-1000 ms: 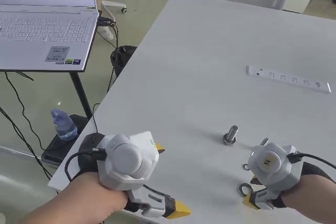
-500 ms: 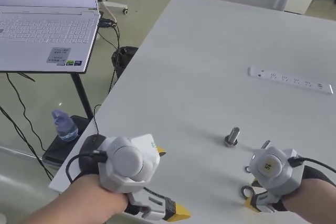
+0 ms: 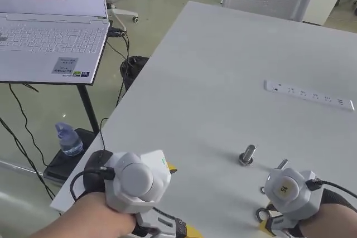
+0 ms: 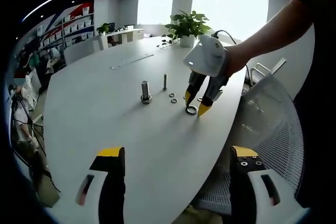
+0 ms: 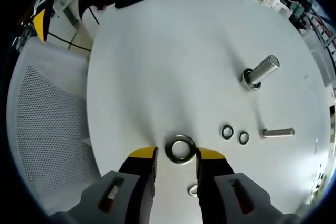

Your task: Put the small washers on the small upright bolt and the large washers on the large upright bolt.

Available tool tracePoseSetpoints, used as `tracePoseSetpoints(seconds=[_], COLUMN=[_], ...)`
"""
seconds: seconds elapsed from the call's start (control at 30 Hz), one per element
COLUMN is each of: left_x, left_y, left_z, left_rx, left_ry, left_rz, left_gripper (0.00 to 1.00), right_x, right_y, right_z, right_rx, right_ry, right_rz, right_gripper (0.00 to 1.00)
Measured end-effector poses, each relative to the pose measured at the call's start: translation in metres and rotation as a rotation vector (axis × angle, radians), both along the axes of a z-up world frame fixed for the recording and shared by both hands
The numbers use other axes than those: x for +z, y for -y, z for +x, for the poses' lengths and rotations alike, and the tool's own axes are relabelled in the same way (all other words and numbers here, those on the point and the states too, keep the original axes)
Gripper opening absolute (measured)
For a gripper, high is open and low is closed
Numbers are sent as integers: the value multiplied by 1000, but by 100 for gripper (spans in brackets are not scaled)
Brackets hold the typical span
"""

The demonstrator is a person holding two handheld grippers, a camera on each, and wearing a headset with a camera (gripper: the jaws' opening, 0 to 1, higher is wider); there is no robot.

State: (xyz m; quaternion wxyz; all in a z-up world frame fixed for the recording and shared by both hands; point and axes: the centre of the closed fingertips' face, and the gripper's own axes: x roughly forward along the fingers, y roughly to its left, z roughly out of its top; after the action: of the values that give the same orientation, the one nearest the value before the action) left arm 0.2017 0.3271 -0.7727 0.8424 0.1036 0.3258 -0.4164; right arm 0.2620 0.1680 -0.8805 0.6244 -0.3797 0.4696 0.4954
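A large upright bolt [image 3: 247, 154] and a thin small bolt [image 3: 281, 164] stand on the white table [image 3: 223, 71]. A large washer [image 5: 181, 149] lies flat between my right gripper's [image 5: 177, 153] yellow tips. The jaws are open and narrowly straddle it. The left gripper view shows the same washer [image 4: 191, 110] under the right gripper [image 4: 195, 104]. Two small washers [image 5: 227, 131] [image 5: 243, 138] lie near the small bolt [image 5: 278, 132]. Another washer [image 5: 193, 189] lies lower, between the right fingers. My left gripper [image 4: 177, 153] is wide open with nothing in it, near the table's front edge [image 3: 136, 179].
A power strip [image 3: 308, 94] lies at the far right of the table. A laptop [image 3: 44, 32] sits on a stand to the left, with a water bottle [image 3: 68, 137] on the floor below. A mesh chair [image 5: 47, 129] stands close by.
The head camera has tilted a little, so the whole picture has shifted. Relative to the bolts and washers, both grippers have hardly moved.
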Motion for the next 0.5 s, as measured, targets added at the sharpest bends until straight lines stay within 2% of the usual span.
tracePoseSetpoints(seconds=[0.27, 0.33, 0.5], left_x=[0, 0, 2], left_y=[1, 2, 4], left_z=[1, 0, 0], left_rx=[-1, -3, -6], left_ry=[3, 4, 5], left_rz=[1, -1, 0], left_gripper=[81, 81, 80], right_x=[0, 0, -1], right_y=[-1, -1, -2], right_z=[0, 0, 0], right_rx=[3, 4, 4], right_ry=[0, -3, -19], right_rz=[-22, -38, -119], right_gripper=[25, 25, 23])
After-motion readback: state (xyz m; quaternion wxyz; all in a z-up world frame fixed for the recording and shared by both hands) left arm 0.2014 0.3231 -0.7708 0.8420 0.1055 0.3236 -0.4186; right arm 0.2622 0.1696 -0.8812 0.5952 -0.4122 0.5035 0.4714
